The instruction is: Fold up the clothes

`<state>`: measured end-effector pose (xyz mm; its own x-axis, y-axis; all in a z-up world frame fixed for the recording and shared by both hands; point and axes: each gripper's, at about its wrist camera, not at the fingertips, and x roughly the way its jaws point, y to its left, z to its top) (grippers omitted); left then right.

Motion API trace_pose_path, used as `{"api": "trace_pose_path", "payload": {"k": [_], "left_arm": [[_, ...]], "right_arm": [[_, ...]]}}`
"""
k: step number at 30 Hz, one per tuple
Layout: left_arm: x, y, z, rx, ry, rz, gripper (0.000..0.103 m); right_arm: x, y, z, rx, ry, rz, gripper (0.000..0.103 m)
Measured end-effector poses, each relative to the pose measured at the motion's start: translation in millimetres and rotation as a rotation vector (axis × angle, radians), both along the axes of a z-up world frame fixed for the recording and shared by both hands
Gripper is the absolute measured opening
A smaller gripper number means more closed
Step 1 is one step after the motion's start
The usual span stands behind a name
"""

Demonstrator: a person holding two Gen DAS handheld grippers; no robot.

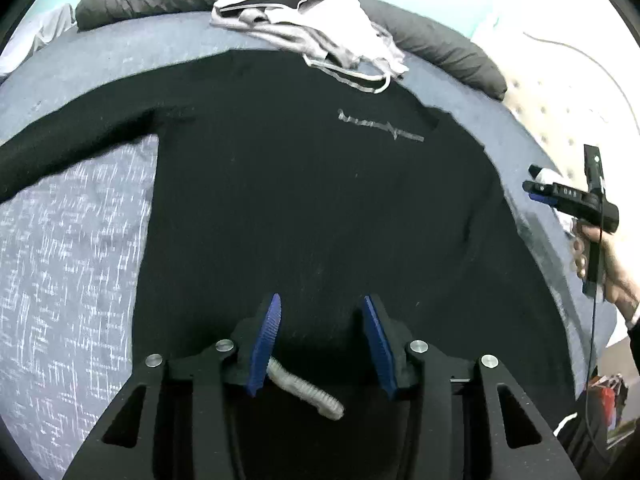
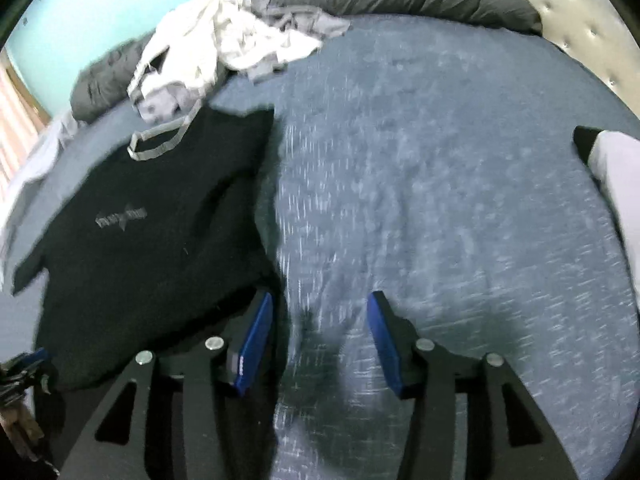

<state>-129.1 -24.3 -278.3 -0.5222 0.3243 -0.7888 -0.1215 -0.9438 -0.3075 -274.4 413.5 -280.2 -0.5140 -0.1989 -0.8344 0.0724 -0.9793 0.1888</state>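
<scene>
The soft, light black knitted sweater with a grey logo point(image 1: 320, 200) is lying flat on the blue-grey bedspread point(image 1: 72, 260); it is best being gripped at the hem. Both the left gripper point(image 1: 320, 340) and the right gripper point(image 2: 320, 340) are being held half open, empty

Pretty even indoor light, blown-out white in the upper right corner. Right wrist view's smeared with motion blur; both bend hard at the edges.

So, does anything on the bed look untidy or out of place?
Yes. A crumpled heap of pale clothes lies at the far edge of the black shirt, and its grey-trimmed edge overlaps the shirt's top. The shirt itself lies flat on the blue bedcover, one sleeve spread out.
</scene>
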Motion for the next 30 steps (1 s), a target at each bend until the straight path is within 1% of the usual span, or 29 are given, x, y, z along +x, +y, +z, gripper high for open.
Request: {"api": "trace_pose_path", "payload": {"k": [3, 6, 8, 10, 13, 18, 25, 26, 27, 28, 30], "left_arm": [[-9.4, 7.0, -1.9, 0.002, 0.003, -0.01, 0.049], [-18.1, 18.7, -7.5, -0.011, -0.004, -0.039, 0.049], [-23.1, 27.8, -9.1, -0.03, 0.004, -0.068, 0.049], [-24.6, 30.1, -9.1, -0.035, 0.008, -0.081, 0.049], [-27.9, 29.6, -11.8, -0.027, 0.002, -0.078, 0.049], [-31.3, 27.2, -17.2, -0.014, -0.01, -0.072, 0.049], [-34.1, 27.0, -22.9, -0.011, -0.023, -0.074, 0.049], [-34.5, 27.4, -24.1, -0.01, -0.027, -0.073, 0.049], [-34.4, 28.4, -25.0, -0.014, -0.028, -0.075, 0.049], [-34.1, 29.5, -25.7, -0.02, -0.029, -0.078, 0.049], [-33.8, 30.9, -25.9, -0.029, -0.026, -0.084, 0.049]], "right_arm": [[-16.3, 4.0, 21.6, -0.041, 0.024, -0.003, 0.051], [-47.0, -6.7, 33.3, -0.078, 0.018, 0.031, 0.051], [-69.7, -11.9, 33.5, -0.121, -0.01, 0.039, 0.051], [-90.6, -14.7, 32.5, -0.149, -0.028, 0.017, 0.053], [-120.8, -20.7, 26.9, -0.165, -0.056, -0.01, 0.054], [-158.3, -34.9, 12.8, -0.149, -0.107, -0.041, 0.054], [-198.0, -50.0, -11.2, -0.142, -0.189, -0.066, 0.053], [-202.4, -51.9, -13.7, -0.141, -0.2, -0.068, 0.044], [-205.8, -54.3, -15.9, -0.14, -0.211, -0.067, 0.026], [-209.2, -56.6, -18.2, -0.138, -0.222, -0.066, 0.02], [-214.8, -64.5, -18.0, -0.088, -0.233, -0.052, 0.005]]}}
